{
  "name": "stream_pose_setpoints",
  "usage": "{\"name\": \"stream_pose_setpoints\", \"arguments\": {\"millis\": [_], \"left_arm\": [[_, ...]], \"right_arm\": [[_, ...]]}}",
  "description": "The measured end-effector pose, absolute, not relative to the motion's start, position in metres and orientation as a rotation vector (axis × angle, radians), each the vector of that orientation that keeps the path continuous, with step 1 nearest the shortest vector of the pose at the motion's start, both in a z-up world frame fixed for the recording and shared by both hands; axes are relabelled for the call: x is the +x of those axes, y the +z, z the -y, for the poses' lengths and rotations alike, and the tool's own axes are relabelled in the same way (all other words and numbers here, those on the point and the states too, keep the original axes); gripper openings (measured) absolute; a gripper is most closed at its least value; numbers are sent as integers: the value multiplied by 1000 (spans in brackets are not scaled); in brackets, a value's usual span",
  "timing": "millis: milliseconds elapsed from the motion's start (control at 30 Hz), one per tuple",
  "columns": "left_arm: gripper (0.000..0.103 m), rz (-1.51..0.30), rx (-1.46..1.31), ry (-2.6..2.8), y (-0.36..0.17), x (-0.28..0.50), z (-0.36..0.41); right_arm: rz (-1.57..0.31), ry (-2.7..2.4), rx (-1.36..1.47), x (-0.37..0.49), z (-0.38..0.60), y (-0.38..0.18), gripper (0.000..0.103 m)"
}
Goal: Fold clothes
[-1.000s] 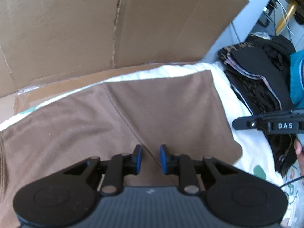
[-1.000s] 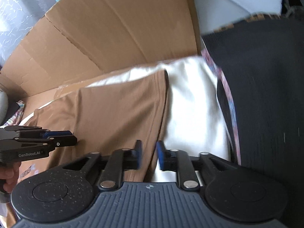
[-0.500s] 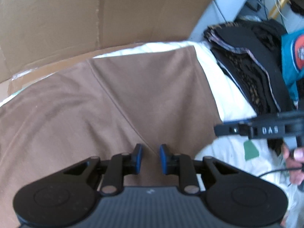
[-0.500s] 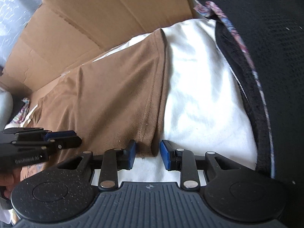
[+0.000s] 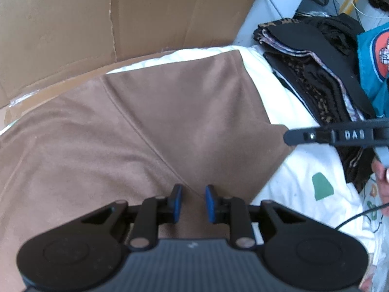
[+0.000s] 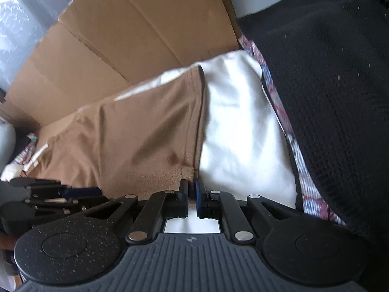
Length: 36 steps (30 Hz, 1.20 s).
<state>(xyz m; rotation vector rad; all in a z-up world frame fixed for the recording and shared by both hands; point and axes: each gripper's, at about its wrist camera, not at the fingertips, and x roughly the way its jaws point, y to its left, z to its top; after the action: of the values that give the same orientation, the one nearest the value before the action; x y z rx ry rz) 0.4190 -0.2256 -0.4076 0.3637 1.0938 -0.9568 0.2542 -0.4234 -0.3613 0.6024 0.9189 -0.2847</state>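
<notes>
Your right gripper [image 6: 192, 194] jaws have just shut on the brown shirt [image 5: 150, 131] corner. Your left gripper [image 5: 193, 203] jaws sit slightly open, holding nothing. Folding is barely started.

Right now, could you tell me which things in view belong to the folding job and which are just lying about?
In the job:
- brown garment, spread flat
- right gripper, shut on its near corner hem
- left gripper, jaws apart over the cloth

Lying about:
- white cloth underneath
- cardboard behind
- dark clothes pile
- teal garment
</notes>
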Motion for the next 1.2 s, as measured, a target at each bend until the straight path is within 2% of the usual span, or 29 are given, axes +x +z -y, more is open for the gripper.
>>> {"name": "stream_pose_setpoints", "arguments": {"millis": [133, 333, 433, 567, 633, 867, 1200], "left_arm": [[24, -1090, 357, -960, -408, 423, 229], [23, -1063, 326, -943, -401, 436, 227], [23, -1053, 316, -930, -401, 445, 230], [23, -1036, 300, -907, -402, 460, 235], [23, -1033, 287, -900, -404, 468, 238], [21, -1013, 246, -861, -410, 496, 251], [22, -971, 268, -877, -410, 518, 273]], "right_arm": [[-965, -288, 584, 254, 421, -367, 5], [-902, -334, 459, 260, 416, -342, 11], [-885, -314, 466, 267, 420, -343, 21], [-884, -293, 456, 285, 417, -350, 24], [-899, -300, 431, 292, 415, -356, 36], [-904, -392, 318, 307, 418, -364, 35], [-793, -326, 321, 325, 419, -353, 35]]}}
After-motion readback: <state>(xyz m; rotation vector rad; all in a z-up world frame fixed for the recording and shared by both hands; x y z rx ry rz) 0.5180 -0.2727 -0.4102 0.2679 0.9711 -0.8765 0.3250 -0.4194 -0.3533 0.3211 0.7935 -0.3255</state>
